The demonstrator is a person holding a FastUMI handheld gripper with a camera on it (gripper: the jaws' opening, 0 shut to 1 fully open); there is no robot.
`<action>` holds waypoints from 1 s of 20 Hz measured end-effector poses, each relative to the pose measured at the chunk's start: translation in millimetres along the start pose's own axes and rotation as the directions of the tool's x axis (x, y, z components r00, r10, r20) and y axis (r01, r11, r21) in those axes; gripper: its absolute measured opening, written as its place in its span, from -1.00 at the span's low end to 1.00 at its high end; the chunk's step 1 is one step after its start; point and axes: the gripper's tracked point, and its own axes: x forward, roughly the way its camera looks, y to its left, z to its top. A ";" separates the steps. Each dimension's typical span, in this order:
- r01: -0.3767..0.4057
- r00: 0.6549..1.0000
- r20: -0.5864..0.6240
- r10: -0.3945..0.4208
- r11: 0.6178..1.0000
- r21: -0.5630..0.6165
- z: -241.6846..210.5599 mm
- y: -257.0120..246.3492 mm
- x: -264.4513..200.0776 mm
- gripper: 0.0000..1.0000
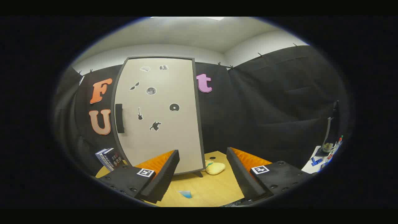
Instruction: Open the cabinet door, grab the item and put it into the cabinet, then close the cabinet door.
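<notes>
A tall cream cabinet [160,115] with a dark frame stands on the wooden table [208,189], its door shut and dotted with small black stickers. A dark handle [119,118] runs down the door's left side. A pale yellow soft item [215,168] lies on the table by the cabinet's right foot, beyond my fingers. My gripper [202,174] is open, its two fingers spread wide above the table with nothing between them. The cabinet's base sits just ahead of the left finger.
A couple of books [108,158] lean by the cabinet's left foot. A small blue piece [186,194] lies on the table between my fingers. A white side surface with bottles and small things [325,154] stands far right. Black cloth walls close the booth.
</notes>
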 end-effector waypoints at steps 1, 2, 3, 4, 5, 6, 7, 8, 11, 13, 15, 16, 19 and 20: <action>0.000 1.000 -0.001 0.000 1.000 -0.001 -0.7 0.1 -0.9 0.95; 0.000 1.000 -0.002 0.000 1.000 -0.002 -0.8 0.6 -0.3 0.95; -0.001 1.000 -0.005 0.001 1.000 -0.003 -0.7 1.6 1.5 0.95; -0.001 1.000 -0.007 0.001 1.000 -0.005 -1.5 2.2 2.6 0.95; -0.003 1.000 -0.008 0.003 1.000 -0.005 -1.1 3.2 3.3 0.95; -0.004 1.000 -0.008 0.004 1.000 -0.004 -0.6 4.0 4.5 0.95; -0.005 1.000 -0.007 0.004 1.000 -0.004 0.5 4.6 6.0 0.95; -0.005 1.000 -0.008 0.005 1.000 -0.003 0.7 5.0 6.5 0.95; -0.011 1.000 -0.009 0.011 1.000 -0.004 1.4 9.3 9.0 0.95; -0.017 1.000 -0.010 0.017 1.000 -0.007 1.6 12.6 10.7 0.96; -0.021 1.000 -0.016 0.020 1.000 -0.008 1.0 15.5 11.7 0.96; -0.025 1.000 -0.019 0.025 1.000 -0.007 1.8 18.4 13.7 0.96; -0.056 0.998 -0.015 0.056 0.998 0.001 10.8 37.3 21.2 0.95; -0.071 0.997 -0.013 0.071 0.997 0.003 14.7 46.8 25.0 0.95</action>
